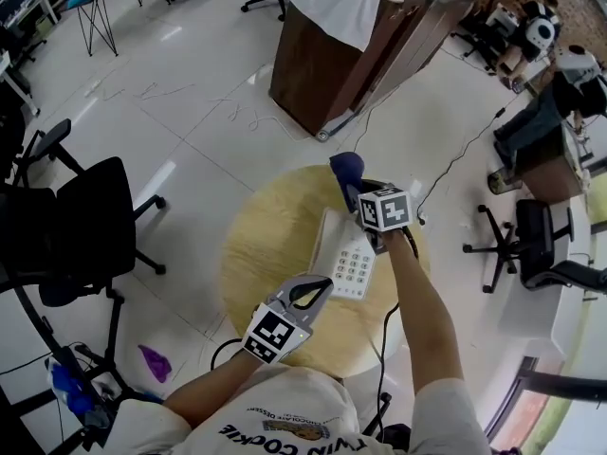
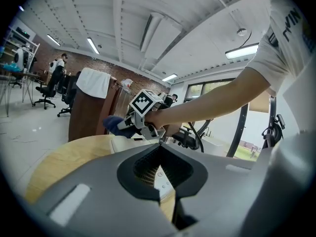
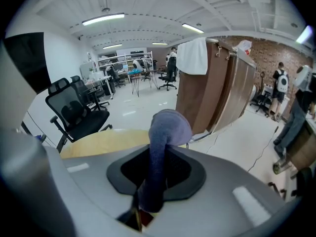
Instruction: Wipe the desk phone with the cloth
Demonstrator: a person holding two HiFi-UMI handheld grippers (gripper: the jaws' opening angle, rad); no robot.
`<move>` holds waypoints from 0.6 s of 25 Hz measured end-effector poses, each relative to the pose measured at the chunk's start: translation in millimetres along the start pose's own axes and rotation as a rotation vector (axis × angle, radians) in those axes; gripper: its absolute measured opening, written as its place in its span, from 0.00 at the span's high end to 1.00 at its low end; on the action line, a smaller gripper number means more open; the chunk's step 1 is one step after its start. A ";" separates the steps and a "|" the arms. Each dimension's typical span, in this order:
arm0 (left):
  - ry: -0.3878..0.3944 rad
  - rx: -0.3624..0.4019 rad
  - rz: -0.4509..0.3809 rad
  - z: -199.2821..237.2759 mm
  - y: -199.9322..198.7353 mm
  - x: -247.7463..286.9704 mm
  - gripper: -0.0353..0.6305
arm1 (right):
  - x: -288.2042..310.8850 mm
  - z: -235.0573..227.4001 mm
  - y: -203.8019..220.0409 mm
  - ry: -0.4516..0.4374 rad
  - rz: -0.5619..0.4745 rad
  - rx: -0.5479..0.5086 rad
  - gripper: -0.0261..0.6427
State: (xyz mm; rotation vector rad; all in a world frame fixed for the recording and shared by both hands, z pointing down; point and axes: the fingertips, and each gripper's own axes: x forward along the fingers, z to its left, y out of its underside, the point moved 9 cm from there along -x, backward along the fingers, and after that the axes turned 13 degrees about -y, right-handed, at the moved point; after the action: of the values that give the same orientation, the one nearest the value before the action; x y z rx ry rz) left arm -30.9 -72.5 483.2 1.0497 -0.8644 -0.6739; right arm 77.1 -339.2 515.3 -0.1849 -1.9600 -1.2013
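A white desk phone (image 1: 346, 254) lies on a round wooden table (image 1: 266, 245), keypad facing up. My right gripper (image 1: 358, 190) hangs over the phone's far end, shut on a blue cloth (image 1: 347, 170). In the right gripper view the cloth (image 3: 169, 125) rises bunched from between the jaws of the right gripper (image 3: 161, 151). My left gripper (image 1: 326, 282) hovers at the phone's near edge, shut and holding nothing. In the left gripper view the tips of the left gripper (image 2: 159, 146) meet. Beyond them are the phone (image 2: 122, 143) and the cloth (image 2: 116, 123).
A brown wooden cabinet (image 1: 360, 55) draped with a white towel (image 1: 334, 3) stands just beyond the table. A black office chair (image 1: 85, 216) is on the left, more chairs on the right. A black cable (image 1: 384, 344) runs off the table's near edge. Purple scrap (image 1: 155, 361) lies on the floor.
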 end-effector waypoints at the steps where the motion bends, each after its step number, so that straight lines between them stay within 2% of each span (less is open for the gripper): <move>1: -0.006 -0.002 0.001 1.1 0.7 -0.5 0.96 | 4.5 3.8 -3.3 -0.012 0.001 -0.008 0.86; 9: -0.052 -0.021 -0.003 10.6 2.2 -7.4 0.96 | 36.0 34.4 -24.6 -0.096 0.020 -0.064 0.86; 15: -0.088 -0.039 0.014 22.9 11.2 -15.1 0.96 | 49.7 50.4 -29.6 -0.127 0.040 -0.087 0.86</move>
State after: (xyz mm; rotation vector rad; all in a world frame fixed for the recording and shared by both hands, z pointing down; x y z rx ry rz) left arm -57.5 -66.6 494.9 0.9838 -0.9303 -0.7271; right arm 1.3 -328.3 519.0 -0.3504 -2.0041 -1.2767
